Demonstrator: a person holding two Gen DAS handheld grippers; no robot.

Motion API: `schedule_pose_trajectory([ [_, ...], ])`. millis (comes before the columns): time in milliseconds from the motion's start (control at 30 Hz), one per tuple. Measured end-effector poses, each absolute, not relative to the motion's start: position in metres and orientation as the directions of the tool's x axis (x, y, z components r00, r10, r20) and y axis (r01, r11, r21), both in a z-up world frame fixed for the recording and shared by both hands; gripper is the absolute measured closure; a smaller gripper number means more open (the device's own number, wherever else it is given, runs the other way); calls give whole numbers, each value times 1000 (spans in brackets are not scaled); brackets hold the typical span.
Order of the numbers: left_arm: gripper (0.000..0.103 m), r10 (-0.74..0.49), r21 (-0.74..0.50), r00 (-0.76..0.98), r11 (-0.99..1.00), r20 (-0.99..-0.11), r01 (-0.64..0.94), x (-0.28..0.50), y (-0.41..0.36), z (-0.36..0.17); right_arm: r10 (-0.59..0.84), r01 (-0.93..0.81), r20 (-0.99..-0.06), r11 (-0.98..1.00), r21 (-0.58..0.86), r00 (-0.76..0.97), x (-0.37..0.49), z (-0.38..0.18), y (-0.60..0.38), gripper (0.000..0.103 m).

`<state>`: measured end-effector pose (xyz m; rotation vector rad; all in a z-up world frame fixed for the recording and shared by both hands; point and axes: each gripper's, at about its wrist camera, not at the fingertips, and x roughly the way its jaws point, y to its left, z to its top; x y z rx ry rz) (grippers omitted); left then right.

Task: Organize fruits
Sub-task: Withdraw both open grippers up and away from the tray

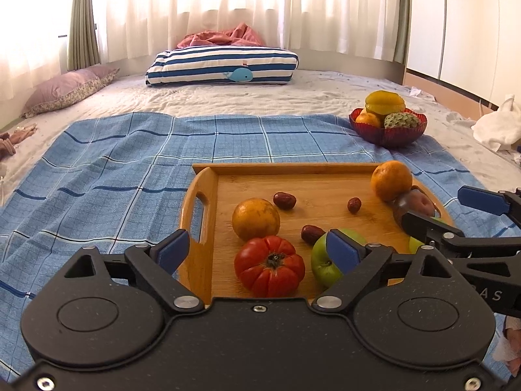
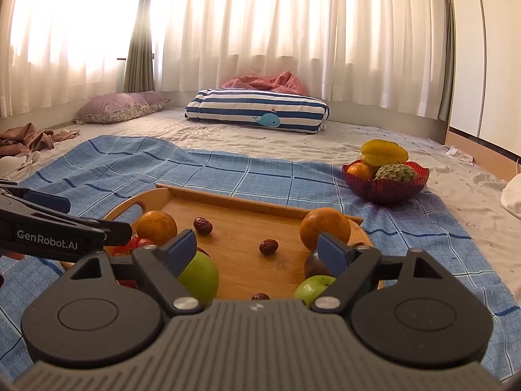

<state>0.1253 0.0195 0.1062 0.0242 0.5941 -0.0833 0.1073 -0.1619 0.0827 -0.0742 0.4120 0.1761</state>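
Note:
A wooden tray (image 1: 325, 195) (image 2: 234, 208) lies on a blue checked cloth. It holds a red tomato (image 1: 269, 265), two oranges (image 1: 256, 219) (image 1: 391, 180), green apples (image 1: 320, 262) (image 2: 199, 275), a dark purple fruit (image 1: 415, 205) and several red dates (image 1: 284, 200). A red glass bowl (image 1: 387, 130) (image 2: 386, 182) at the far right holds a starfruit, an orange and a custard apple. My left gripper (image 1: 259, 252) is open and empty over the tray's near edge. My right gripper (image 2: 257, 249) is open and empty above the tray, and also shows in the left wrist view (image 1: 462, 215).
The cloth (image 1: 114, 169) covers a bed. A striped whale pillow (image 1: 221, 66), a purple pillow (image 1: 68, 89) and a pink blanket lie at the far end by the curtains. White cloth (image 1: 498, 123) lies at the right edge, brown clothes (image 2: 29, 137) at the left.

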Motion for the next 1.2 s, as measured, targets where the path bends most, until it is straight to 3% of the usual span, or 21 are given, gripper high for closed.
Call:
schedule_pose_trajectory([
  [333,11,-66,-3,830,997,-554,77,114,23,103,147,-171,-385,985,-31,911,94,81,-166,12],
  [1200,10,-28,26,822,998,-569,52,95,15,69,95,-98,-435,995,15,895,80,46,-182,10],
])
